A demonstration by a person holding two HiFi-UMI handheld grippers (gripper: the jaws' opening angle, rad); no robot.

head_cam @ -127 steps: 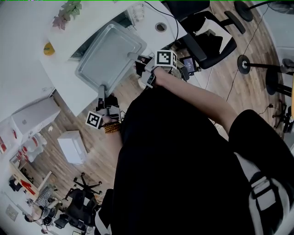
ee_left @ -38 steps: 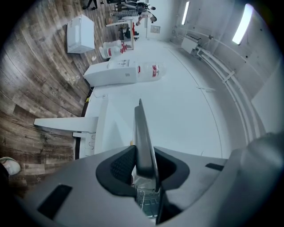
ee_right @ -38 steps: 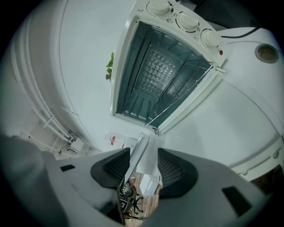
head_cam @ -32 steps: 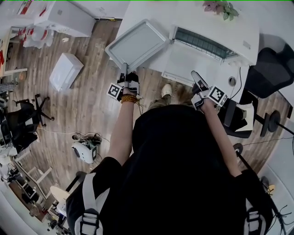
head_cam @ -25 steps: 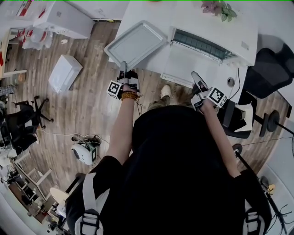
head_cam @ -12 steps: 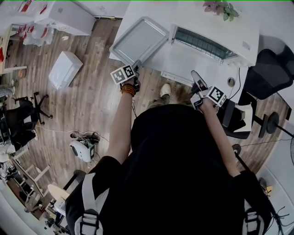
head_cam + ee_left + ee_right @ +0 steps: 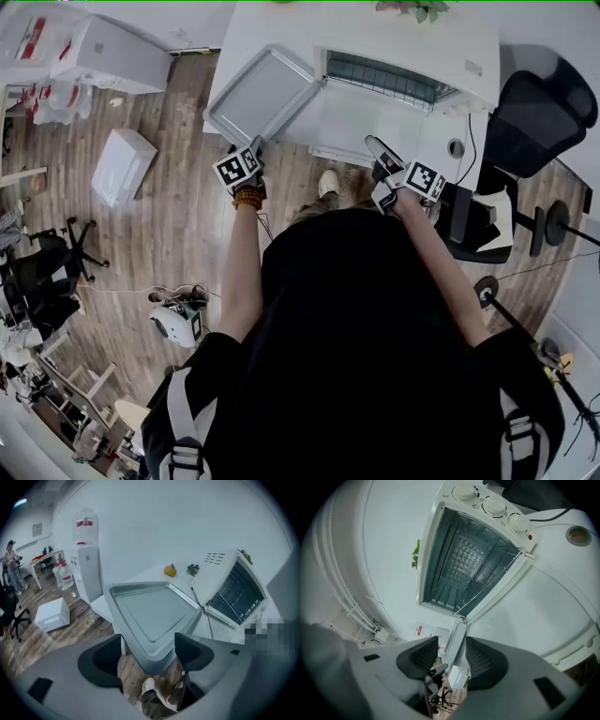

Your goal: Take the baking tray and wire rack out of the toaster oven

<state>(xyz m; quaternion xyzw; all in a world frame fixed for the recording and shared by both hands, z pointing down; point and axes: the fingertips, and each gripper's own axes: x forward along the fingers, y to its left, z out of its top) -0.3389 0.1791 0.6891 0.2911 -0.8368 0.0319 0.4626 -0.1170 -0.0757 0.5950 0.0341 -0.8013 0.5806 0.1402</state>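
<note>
The grey baking tray (image 7: 261, 92) lies on the white table (image 7: 281, 28), left of the toaster oven (image 7: 469, 42). Its near corner (image 7: 157, 656) pokes past the table edge, between the spread jaws of my left gripper (image 7: 147, 654). Those jaws have just been opening and no pad presses on it. From above, the left gripper (image 7: 255, 146) sits just off that corner. The oven door (image 7: 375, 122) hangs open, and the wire rack (image 7: 485, 581) stays inside. My right gripper (image 7: 453, 657) is closed on the door's front edge; it (image 7: 373, 143) rests at that edge.
A small plant (image 7: 417, 11) and an orange object (image 7: 170, 570) sit on the table behind the oven. A white box (image 7: 122, 167) and a water dispenser (image 7: 86, 564) stand on the wooden floor at left. An office chair (image 7: 539, 103) is at right. The person's shoes (image 7: 149, 686) are below the tray.
My left gripper has rolled over, opened and let go of the tray's corner; the tray now rests on the table. The right gripper has stayed at the oven door.
</note>
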